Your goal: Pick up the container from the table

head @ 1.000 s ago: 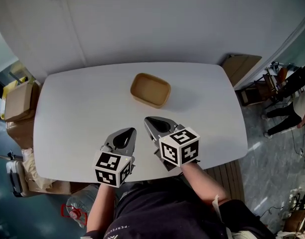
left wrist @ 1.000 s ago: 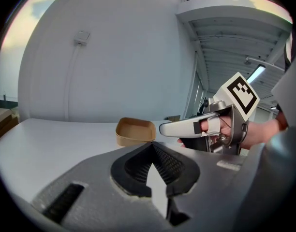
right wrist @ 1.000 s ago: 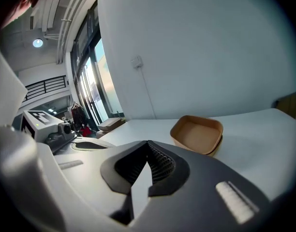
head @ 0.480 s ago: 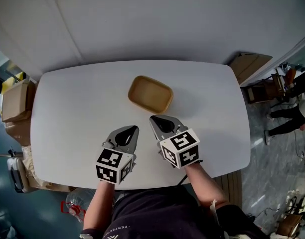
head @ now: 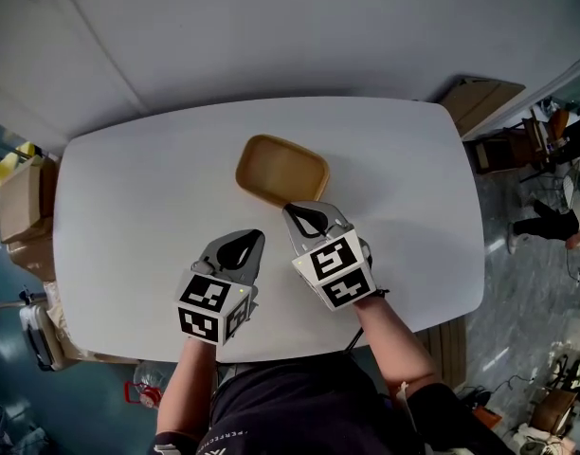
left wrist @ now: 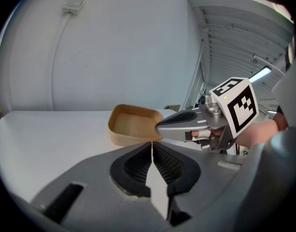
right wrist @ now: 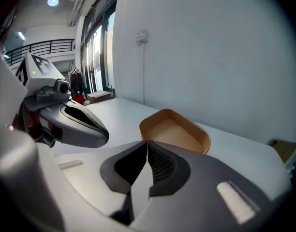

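Note:
A shallow brown container (head: pixel 282 171) stands empty on the white table (head: pixel 129 207), a little behind its middle. My right gripper (head: pixel 295 209) is shut with nothing in it, and its tip is just short of the container's near rim. My left gripper (head: pixel 255 236) is shut and empty too, lower left of the container and further from it. In the left gripper view the closed jaws (left wrist: pixel 152 144) point at the container (left wrist: pixel 131 124), with the right gripper (left wrist: pixel 157 128) crossing in front from the right. In the right gripper view the container (right wrist: pixel 174 129) lies just beyond the closed jaws (right wrist: pixel 147 141).
A plain white wall runs behind the table. Cardboard boxes (head: pixel 20 197) stand on the floor to the left, and a flat cardboard piece (head: pixel 484 102) leans at the back right. Chairs and clutter (head: pixel 551 150) crowd the far right.
Both grippers have moved forward over the table toward the container. The right one has rolled a little and come close to the near rim. Both have stayed shut.

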`<state>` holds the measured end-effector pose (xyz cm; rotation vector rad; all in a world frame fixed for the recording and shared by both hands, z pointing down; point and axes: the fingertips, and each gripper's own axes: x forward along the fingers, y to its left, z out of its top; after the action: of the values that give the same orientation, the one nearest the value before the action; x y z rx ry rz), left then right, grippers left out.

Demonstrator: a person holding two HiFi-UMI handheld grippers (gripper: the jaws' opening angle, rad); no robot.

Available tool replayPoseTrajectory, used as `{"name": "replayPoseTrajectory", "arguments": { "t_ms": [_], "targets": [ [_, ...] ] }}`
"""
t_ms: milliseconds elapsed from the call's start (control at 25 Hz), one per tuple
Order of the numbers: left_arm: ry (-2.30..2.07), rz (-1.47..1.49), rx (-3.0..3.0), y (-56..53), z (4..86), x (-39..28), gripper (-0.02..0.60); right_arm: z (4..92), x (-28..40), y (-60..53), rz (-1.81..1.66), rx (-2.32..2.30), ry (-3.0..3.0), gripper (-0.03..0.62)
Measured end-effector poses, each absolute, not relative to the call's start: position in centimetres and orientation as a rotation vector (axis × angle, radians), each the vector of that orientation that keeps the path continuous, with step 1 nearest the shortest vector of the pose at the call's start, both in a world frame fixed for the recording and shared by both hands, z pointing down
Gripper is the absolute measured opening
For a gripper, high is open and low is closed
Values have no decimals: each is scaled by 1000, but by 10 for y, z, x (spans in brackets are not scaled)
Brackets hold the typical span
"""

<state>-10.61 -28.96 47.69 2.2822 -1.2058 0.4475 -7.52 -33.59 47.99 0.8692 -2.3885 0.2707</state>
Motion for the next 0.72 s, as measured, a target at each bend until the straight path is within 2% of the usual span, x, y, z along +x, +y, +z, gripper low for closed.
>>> {"name": "replayPoseTrajectory", "arguments": {
  "t_ms": [120, 480, 720],
  "targets": [
    [-1188, 434, 2273, -294, 478, -105, 10, 487, -76, -336, 265, 848, -2372, 41],
    [-1235, 435, 2220, -307, 486, -123, 32, 509, -73, -344, 54, 744, -2225, 116],
    [-1257, 422, 2190, -311, 489, -131, 32, 517, -78, -346, -52, 681, -2142, 130]
  ]
}}
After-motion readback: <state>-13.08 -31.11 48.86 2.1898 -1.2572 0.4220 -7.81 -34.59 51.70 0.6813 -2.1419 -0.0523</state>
